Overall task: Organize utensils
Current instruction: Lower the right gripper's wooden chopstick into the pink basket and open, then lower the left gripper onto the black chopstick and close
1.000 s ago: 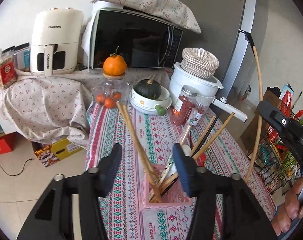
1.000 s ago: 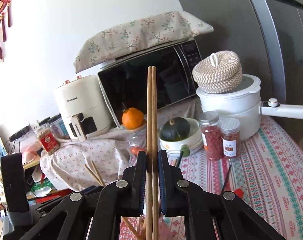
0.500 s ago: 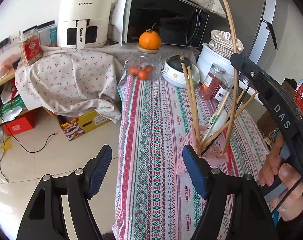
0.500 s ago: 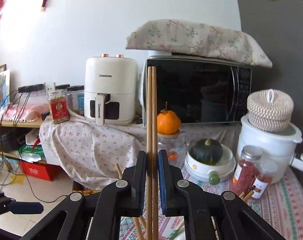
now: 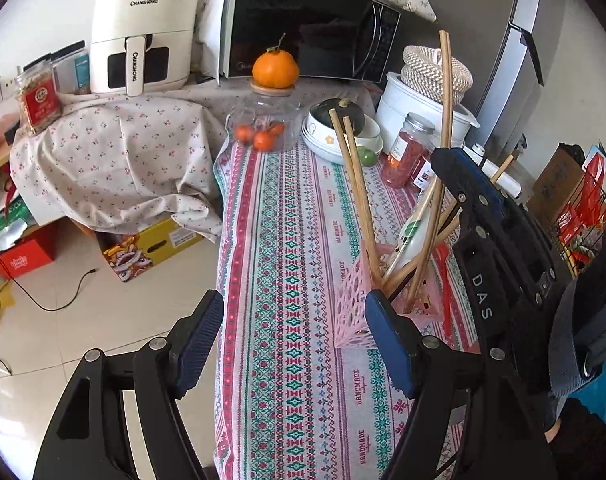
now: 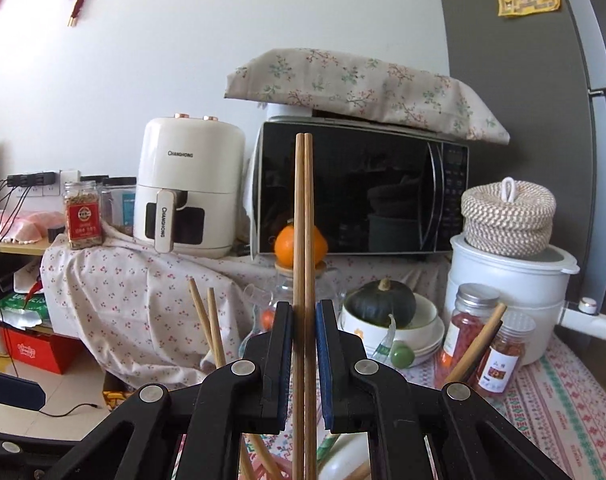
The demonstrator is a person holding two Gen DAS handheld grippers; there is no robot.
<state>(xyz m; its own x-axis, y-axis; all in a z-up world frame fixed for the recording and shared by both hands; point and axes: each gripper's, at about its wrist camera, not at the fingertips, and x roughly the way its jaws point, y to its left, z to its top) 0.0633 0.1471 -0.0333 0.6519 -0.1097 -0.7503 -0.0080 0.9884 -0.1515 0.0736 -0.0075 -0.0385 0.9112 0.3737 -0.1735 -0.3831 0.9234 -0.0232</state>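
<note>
Location: a home kitchen or dining corner. Evidence: a white air fryer [image 6: 189, 184] and a black microwave [image 6: 359, 188] stand side by side on a low surface draped in floral cloth [image 5: 115, 152]. A grey refrigerator [image 6: 523, 80] rises at the right. The bench carries a patterned tablecloth [image 5: 295, 240], a white cooking pot [image 6: 507, 292], spice jars [image 6: 467, 320], a squash in a bowl [image 6: 383, 304] and an orange [image 5: 275, 68] on a glass jar. Cardboard boxes [image 5: 151, 252] sit on the tiled floor [image 5: 83, 320].
</note>
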